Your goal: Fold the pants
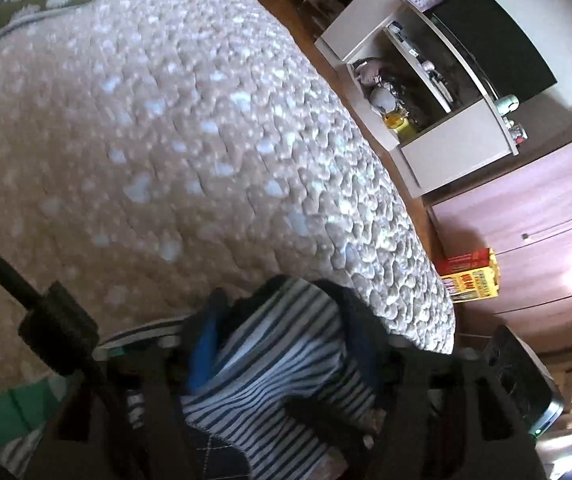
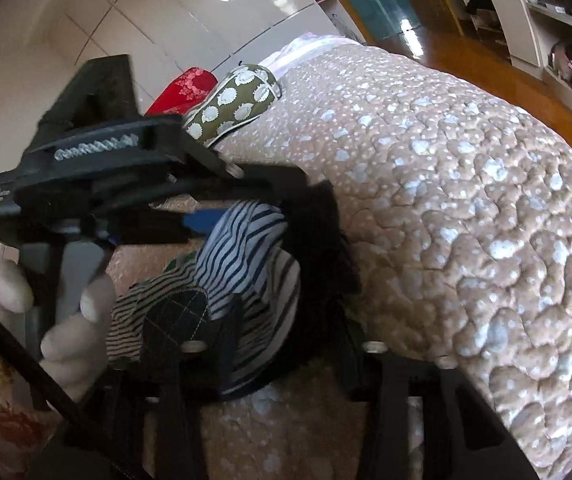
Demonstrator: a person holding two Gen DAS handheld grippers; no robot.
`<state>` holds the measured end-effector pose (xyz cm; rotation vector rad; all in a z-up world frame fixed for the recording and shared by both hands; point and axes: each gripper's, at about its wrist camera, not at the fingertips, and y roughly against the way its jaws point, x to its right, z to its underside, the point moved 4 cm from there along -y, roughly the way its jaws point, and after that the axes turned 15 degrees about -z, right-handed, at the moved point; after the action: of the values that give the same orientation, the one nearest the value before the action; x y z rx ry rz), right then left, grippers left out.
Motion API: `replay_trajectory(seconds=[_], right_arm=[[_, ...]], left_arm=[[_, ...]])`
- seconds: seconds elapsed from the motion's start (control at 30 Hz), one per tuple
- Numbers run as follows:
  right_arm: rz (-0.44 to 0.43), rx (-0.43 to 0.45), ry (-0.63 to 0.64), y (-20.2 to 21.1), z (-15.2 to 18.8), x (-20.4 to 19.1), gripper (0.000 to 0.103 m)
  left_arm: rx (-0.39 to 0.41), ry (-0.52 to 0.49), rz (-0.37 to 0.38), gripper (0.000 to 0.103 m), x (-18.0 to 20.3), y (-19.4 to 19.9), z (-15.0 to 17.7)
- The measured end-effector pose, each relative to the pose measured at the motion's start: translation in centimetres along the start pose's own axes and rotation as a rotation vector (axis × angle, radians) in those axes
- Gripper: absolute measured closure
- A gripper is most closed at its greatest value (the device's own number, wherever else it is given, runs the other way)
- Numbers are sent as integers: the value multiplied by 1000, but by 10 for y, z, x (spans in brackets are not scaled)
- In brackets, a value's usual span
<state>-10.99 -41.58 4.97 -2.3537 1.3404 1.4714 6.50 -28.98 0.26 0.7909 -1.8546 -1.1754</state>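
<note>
The striped pants, navy and white with a dark quilted patch, are bunched up between my two grippers above the bed. My left gripper is shut on a fold of the pants. In the right wrist view the pants hang in a bundle. My right gripper is shut on the pants from below. The left gripper, held by a gloved hand, shows just above it, clamping the same bundle. Both grippers are close together, nearly touching.
A beige quilted bedspread covers the bed. An olive spotted pillow and a red cushion lie at its head. Shelving, a wooden cabinet and a yellow-red box stand on the floor beside the bed.
</note>
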Motion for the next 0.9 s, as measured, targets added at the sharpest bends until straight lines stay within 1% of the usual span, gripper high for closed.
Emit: replay_trajectory(seconds=[0.03, 0.07, 0.17, 0.27, 0.37, 0.4, 0.43, 0.47, 0.5, 0.53, 0.6, 0.63, 0.67, 0.7, 0.73, 0.77, 0.83, 0.9], right_arm=[[-4, -6, 3, -2, -2, -2, 85], [-11, -8, 8, -3, -4, -5, 87], [-7, -7, 70, -3, -9, -24, 88], [-21, -21, 146, -7, -12, -52, 88], [-53, -55, 213, -19, -10, -80, 88], [-62, -72, 235, -26, -8, -89, 88], [-73, -97, 265, -35, -4, -101, 88], [-79, -113, 282, -41, -1, -107, 85], [-91, -145, 308, -52, 5, -118, 85], [-100, -173, 321, -61, 11, -124, 84], [-120, -231, 335, -80, 26, -133, 76], [-129, -258, 339, -87, 32, -137, 68], [-135, -294, 349, -96, 42, -142, 64], [-139, -317, 360, -99, 47, -146, 63], [-143, -347, 389, -102, 56, -153, 59], [-147, -362, 421, -102, 61, -159, 52], [-175, -381, 488, -90, 69, -174, 48], [-199, -365, 501, -74, 62, -181, 48]], left_arm=[[5, 3, 10, 72, -1, 3, 2], [17, 7, 15, 74, -3, 6, 4], [82, 38, 48, 76, -12, 32, 12], [162, 109, 80, 76, -35, 66, 29], [232, 196, 88, 75, -65, 93, 49], [257, 242, 85, 74, -79, 103, 60], [273, 286, 80, 70, -93, 109, 69], [283, 341, 74, 65, -109, 115, 82], [287, 374, 70, 58, -120, 118, 91], [292, 406, 63, 57, -130, 120, 101], [309, 460, 33, 57, -150, 131, 127], [320, 473, 19, 56, -156, 137, 137], [337, 488, -1, 54, -162, 145, 149], [351, 501, -19, 51, -166, 150, 157], [370, 519, -39, 50, -172, 158, 167], [388, 541, -51, 50, -177, 166, 177], [415, 577, -65, 48, -188, 178, 192], [440, 618, -98, 48, -201, 187, 206]])
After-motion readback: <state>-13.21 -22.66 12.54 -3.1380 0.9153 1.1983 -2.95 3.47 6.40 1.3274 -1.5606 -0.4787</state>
